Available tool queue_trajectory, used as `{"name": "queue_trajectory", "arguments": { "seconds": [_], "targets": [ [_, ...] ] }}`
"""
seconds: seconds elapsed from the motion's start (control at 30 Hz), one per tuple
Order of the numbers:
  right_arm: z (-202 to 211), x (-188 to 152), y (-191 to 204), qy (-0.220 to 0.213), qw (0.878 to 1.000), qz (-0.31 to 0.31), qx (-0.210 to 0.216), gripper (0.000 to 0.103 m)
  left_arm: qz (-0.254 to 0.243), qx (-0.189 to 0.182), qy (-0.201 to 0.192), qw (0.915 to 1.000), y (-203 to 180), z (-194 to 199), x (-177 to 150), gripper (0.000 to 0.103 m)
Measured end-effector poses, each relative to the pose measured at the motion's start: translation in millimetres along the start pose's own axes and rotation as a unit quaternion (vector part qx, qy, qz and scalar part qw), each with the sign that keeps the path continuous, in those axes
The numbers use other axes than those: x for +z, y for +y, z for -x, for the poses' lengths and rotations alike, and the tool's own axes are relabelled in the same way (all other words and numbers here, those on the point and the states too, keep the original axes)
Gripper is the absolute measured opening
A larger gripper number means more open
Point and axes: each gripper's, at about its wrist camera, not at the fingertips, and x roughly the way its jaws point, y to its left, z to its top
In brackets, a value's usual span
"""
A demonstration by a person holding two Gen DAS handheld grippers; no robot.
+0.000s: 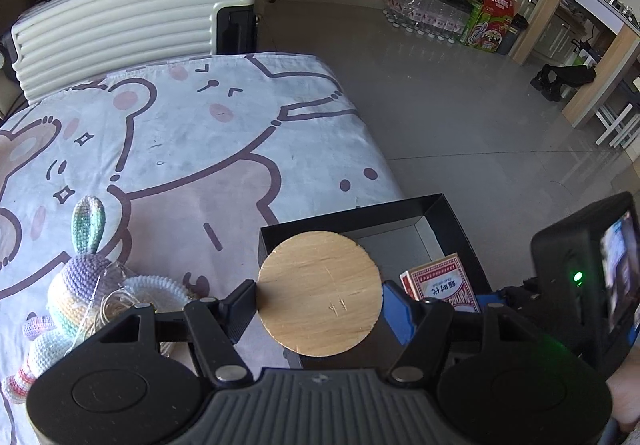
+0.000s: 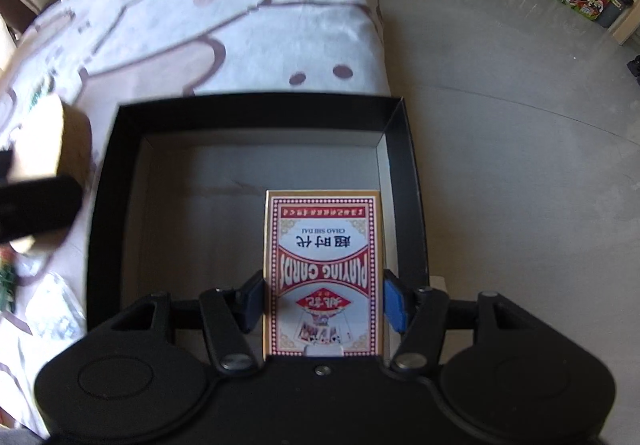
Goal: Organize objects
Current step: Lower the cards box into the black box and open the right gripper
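Wooden disc (image 1: 320,293) is clamped edge to edge between the left gripper (image 1: 318,305) pads, above the near-left corner of the black box (image 2: 256,113). Right gripper (image 2: 324,305) clamps the playing-card pack (image 2: 324,273) by its long sides, over the box's right interior.

both grippers tilt steeply down: left gripper (image 1: 318,303) clamped on a wooden disc (image 1: 320,291), right gripper (image 2: 323,299) gripping a card box (image 2: 323,273).
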Motion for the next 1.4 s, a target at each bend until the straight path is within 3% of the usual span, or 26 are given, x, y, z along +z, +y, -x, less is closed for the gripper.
{"name": "queue_trajectory", "arguments": {
  "seconds": [0.17, 0.33, 0.43, 0.6, 0.67, 0.73, 0.83, 1.07, 1.2, 1.3, 1.4],
  "targets": [
    [-11.9, -1.2, -1.9, 0.023, 0.999, 0.006, -0.024, 0.059, 0.003, -0.004, 0.006, 1.0, 1.4, -9.4, 4.8, 0.068],
    [-8.7, -3.9, -5.7, 0.034, 0.999, 0.004, -0.016, 0.071, 0.007, -0.008, 0.01, 0.9999, 0.2, -16.3, 8.1, 0.068],
    [-0.1, -7.0, -10.9, 0.03, 1.0, -0.001, 0.004, 0.071, 0.011, -0.012, 0.007, 0.9998, -1.6, -18.9, 10.2, 0.068],
    [12.1, -11.4, -19.2, 0.016, 0.999, -0.008, 0.027, 0.054, 0.017, -0.019, 0.002, 0.9997, -5.8, -23.4, 13.3, 0.068],
    [14.2, -11.6, -21.5, 0.015, 0.999, -0.017, 0.043, 0.034, 0.019, -0.024, 0.001, 0.9995, -7.8, -25.7, 14.7, 0.068],
    [15.7, -11.5, -20.1, 0.015, 0.997, -0.019, 0.075, 0.02, 0.019, -0.03, 0.001, 0.9994, -10.3, -28.0, 15.4, 0.068],
    [11.9, -11.7, -14.7, 0.029, 0.989, -0.022, 0.141, 0.011, 0.019, -0.036, 0.005, 0.9992, -13.2, -33.8, 15.9, 0.068],
    [-16.4, -13.6, 1.4, 0.09, 0.986, -0.003, 0.138, 0.009, 0.02, -0.035, 0.02, 0.999, -14.3, -51.4, 17.1, 0.068],
    [-23.0, -15.8, -8.6, 0.095, 0.991, -0.017, 0.093, 0.005, 0.026, -0.032, 0.029, 0.9987, -13.7, -62.9, 18.6, 0.068],
    [-20.6, -16.0, -11.8, 0.089, 0.991, -0.024, 0.093, 0.004, 0.028, -0.035, 0.036, 0.9983, -16.3, -72.8, 19.4, 0.068],
    [-17.8, -16.7, -11.2, 0.086, 0.99, -0.021, 0.108, 0.011, 0.025, -0.04, 0.04, 0.9981, -21.8, -82.6, 20.1, 0.068]
  ]
}}
